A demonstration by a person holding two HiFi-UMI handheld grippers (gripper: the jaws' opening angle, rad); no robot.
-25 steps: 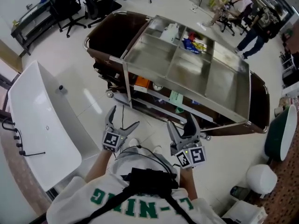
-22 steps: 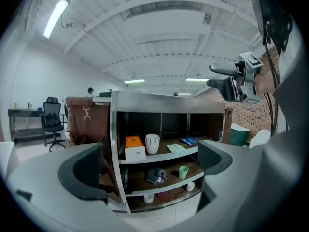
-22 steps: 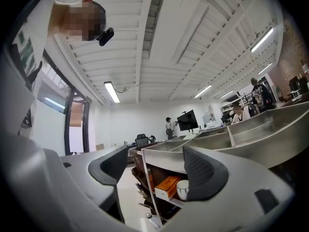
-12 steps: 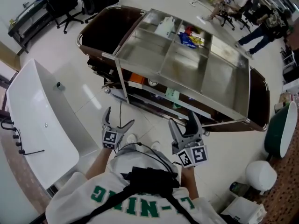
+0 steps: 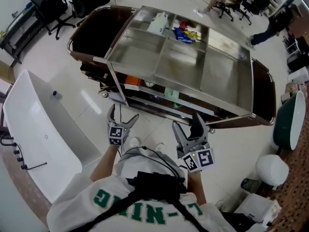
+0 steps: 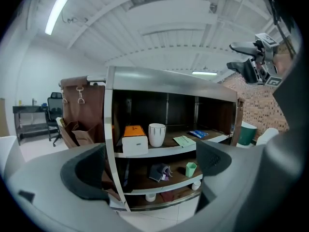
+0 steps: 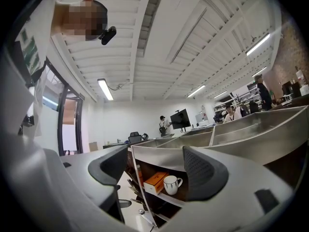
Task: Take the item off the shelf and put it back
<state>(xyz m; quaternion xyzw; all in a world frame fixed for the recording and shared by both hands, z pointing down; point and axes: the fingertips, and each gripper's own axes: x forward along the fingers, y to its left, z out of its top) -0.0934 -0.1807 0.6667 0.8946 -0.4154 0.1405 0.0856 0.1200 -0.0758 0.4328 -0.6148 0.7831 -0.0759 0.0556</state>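
A steel cart (image 5: 193, 66) with open shelves stands in front of me. On its upper shelf sit an orange-and-white box (image 6: 134, 138), a white mug (image 6: 157, 134) and a green leaflet (image 6: 184, 140). A grey cloth (image 6: 159, 172) and a small green cup (image 6: 191, 168) lie on the shelf below. My left gripper (image 5: 124, 112) is open short of the cart's near corner; its jaws have just closed a little with nothing between them. My right gripper (image 5: 187, 122) is also open and empty, level with the cart's top, and it too sees the box (image 7: 155, 181) and mug (image 7: 171, 183).
The cart's top trays hold a white bag (image 5: 158, 22) and a blue packet (image 5: 183, 34). A white tub (image 5: 38, 129) lies on the floor at my left and a green tub (image 5: 287, 129) at my right. Office chairs (image 5: 48, 4) and people (image 5: 270, 25) are far behind.
My left gripper has sunk and moved toward the cart's corner post. The right gripper has drifted slightly. Both stay empty.
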